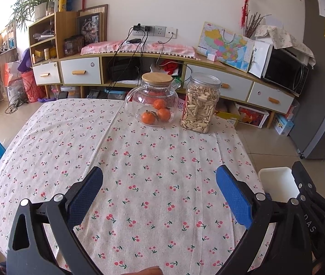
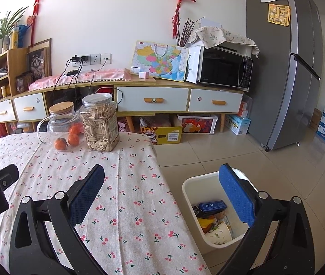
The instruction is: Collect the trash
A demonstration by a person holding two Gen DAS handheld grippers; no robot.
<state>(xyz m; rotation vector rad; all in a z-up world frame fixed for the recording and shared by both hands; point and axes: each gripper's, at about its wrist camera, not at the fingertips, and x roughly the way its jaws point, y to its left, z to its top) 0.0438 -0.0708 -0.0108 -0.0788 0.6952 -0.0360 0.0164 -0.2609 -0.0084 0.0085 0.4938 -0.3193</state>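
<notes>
We hold left gripper [image 1: 160, 197] over cherry-print table [image 1: 139, 160], jaws wide, nothing between pads. Right gripper [image 2: 162, 197] likewise wide and empty, one finger over table edge, other over white bin [image 2: 186, 191] on floor just beside table. Trash [image 2: 212, 217] lies inside bin: blue box, paper cup, wrappers. At table's far side we see glass pot [image 1: 153, 100] holding oranges, touching seed jar [image 1: 200, 103].

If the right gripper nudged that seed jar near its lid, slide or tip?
The seed jar is tall and nearly full, so probably heavy; a high push might tip it. It stands on the tablecloth, which could bunch rather than let it slide. Its clear walls look smooth, likely slippery. The glass teapot stands close beside it.
</notes>
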